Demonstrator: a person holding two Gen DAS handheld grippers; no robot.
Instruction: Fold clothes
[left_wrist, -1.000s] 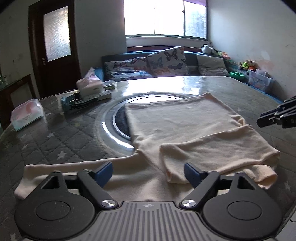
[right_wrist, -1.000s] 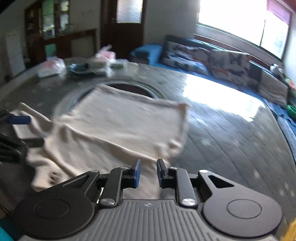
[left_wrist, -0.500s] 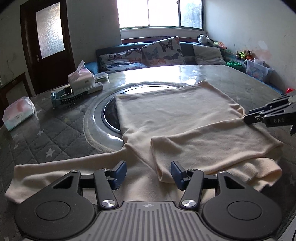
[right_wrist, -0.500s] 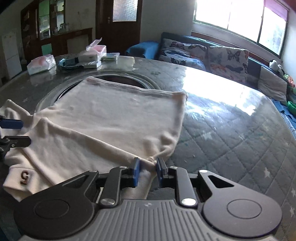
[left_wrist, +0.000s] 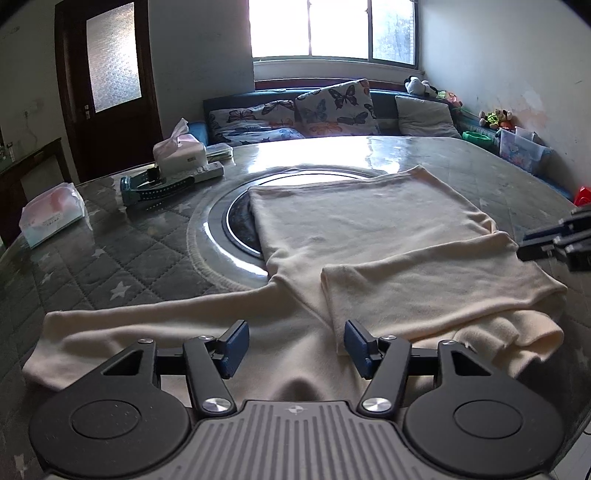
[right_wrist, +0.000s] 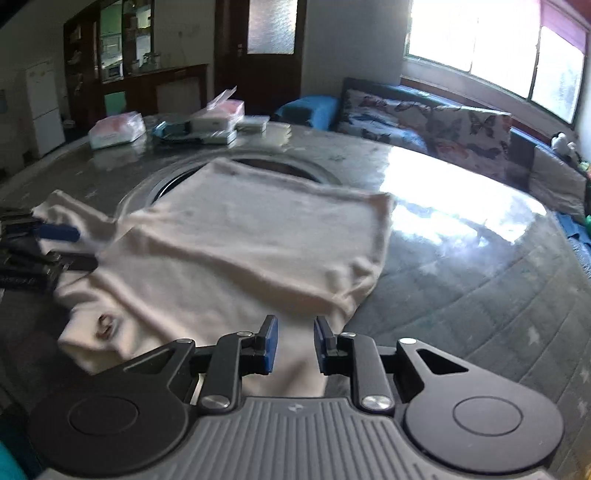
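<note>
A cream long-sleeved top lies spread over the round desk, its body covering part of the dark glass disc set in the middle. One sleeve has been folded across the chest and lies flat there; the other sleeve stretches out sideways along the near edge of the desk. The left tongs sit low over the collar end of the garment, blue pads well apart, with cloth beneath the gap but nothing pinched between them. The right tongs hover at the side edge of the top, pads a narrow way apart with cream fabric showing in the gap; the pads do not appear to press on it, though that view is a bit blurred. From the left camera the right tongs show as a dark shape just off the garment's far side edge, beside the fold of the sleeve. A small brown mark sits on the cloth near the collar. Toward the back of the desk stand a tissue box, a soft pack of tissues and a teal brush. Behind the desk runs a sofa with butterfly cushions under a bright window.
</note>
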